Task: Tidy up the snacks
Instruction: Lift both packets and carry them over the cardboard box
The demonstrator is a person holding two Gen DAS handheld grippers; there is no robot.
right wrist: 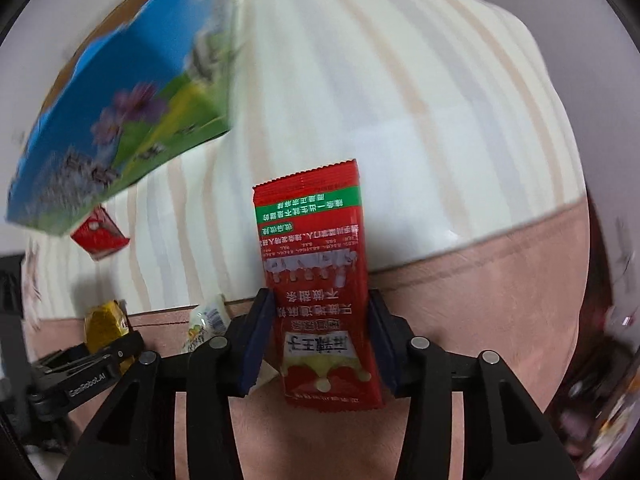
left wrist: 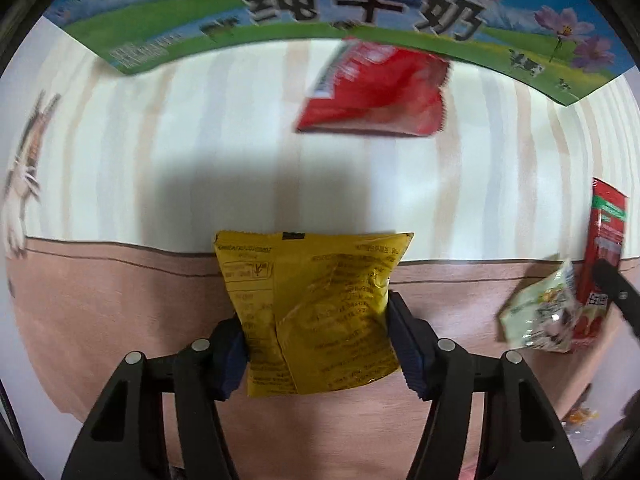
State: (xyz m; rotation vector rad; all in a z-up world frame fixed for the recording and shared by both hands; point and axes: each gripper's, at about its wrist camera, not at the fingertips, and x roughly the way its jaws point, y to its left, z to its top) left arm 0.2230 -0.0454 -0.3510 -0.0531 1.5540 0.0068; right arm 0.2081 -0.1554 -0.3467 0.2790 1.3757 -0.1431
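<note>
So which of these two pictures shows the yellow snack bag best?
The left wrist view: the yellow snack bag fills the centre, pinched between the left gripper's jaws, its print facing the camera. The right wrist view shows only a small yellow sliver at lower left.

Both fisheye views are brightly and evenly lit, with a soft shadow on the striped cloth point(left wrist: 224, 140) above the yellow packet point(left wrist: 312, 312). Motion blur smears the milk carton point(right wrist: 120, 120) and the red bag point(left wrist: 376, 88). Edges curve strongly and darken into black corners; the right-wrist view's right rim is indistinct.

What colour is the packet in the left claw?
Yellow packet with dark print, clearest in the left wrist view.
</note>
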